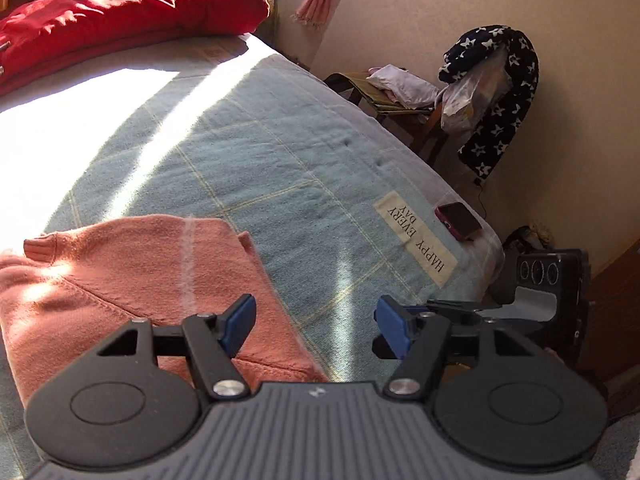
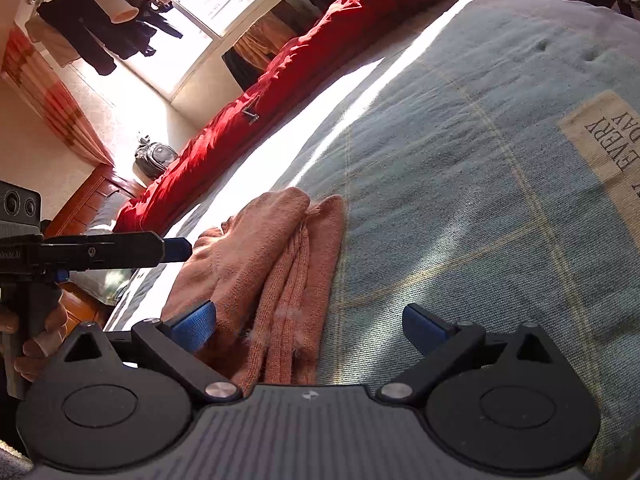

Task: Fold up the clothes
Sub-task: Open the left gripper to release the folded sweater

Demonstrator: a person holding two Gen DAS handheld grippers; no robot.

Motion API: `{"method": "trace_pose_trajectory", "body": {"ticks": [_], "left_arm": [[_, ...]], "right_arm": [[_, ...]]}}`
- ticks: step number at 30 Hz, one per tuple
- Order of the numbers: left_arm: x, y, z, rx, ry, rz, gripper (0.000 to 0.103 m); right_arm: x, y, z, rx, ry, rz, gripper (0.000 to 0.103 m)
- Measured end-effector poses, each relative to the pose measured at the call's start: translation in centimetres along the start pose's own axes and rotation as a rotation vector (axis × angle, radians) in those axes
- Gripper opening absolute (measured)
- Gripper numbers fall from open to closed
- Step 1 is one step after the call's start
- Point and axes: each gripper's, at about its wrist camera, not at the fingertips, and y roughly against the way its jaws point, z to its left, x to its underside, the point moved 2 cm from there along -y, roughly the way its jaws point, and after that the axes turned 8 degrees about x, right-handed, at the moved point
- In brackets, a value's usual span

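Observation:
A salmon-pink knitted sweater [image 1: 120,280] lies folded on the pale blue bedspread [image 1: 248,152]. My left gripper [image 1: 316,326] hovers open over the sweater's near right edge, with nothing between its blue pads. In the right wrist view the sweater [image 2: 264,264] shows its stacked folds and ribbed edge. My right gripper [image 2: 308,330] is open just above that ribbed end, its left pad [image 2: 194,330] close to the knit. The left gripper [image 2: 176,250] also appears there from the side, held by a hand [image 2: 40,340]. The right gripper [image 1: 536,296] shows at the bed's edge in the left wrist view.
A red duvet [image 1: 120,16] lies along the bed's far side. A phone in a pink case [image 1: 458,220] rests near the bed corner by a "HAPPY EVERY DAY" label [image 1: 416,240]. A chair [image 1: 432,120] with clothes and a star-patterned garment [image 1: 504,96] stands by the wall.

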Motion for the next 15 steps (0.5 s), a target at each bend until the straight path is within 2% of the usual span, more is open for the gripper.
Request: {"method": "trace_pose_trajectory", "body": {"ticks": [2, 4, 5, 7, 10, 15], "left_arm": [[1.5, 1.2, -0.3, -0.068, -0.102, -0.001, 0.07], [3.0, 2.4, -0.5, -0.137, -0.203, -0.002, 0.07], [3.8, 2.9, -0.6, -0.145, -0.226, 0.0, 0.07], [5.2, 3.8, -0.5, -0.143, -0.251, 0.006, 0.07], [7.2, 4.9, -0.4, -0.101, -0.254, 0.007, 0.073], [9.7, 5.3, -0.6, -0.059, -0.293, -0.011, 0.073]], "right_arm": [[-0.1, 0.3, 0.6, -0.047, -0.001, 0.01, 0.09], [-0.2, 0.4, 1.1, -0.1, -0.005, 0.032, 0.087], [-0.1, 0.3, 1.5, -0.114, -0.007, 0.045, 0.087], [0.2, -0.1, 2.2, -0.133, -0.016, 0.081, 0.087], [0.9, -0.6, 3.3, -0.136, -0.027, 0.137, 0.087], [2.2, -0.5, 5.0, -0.095, -0.037, 0.151, 0.094]]}}
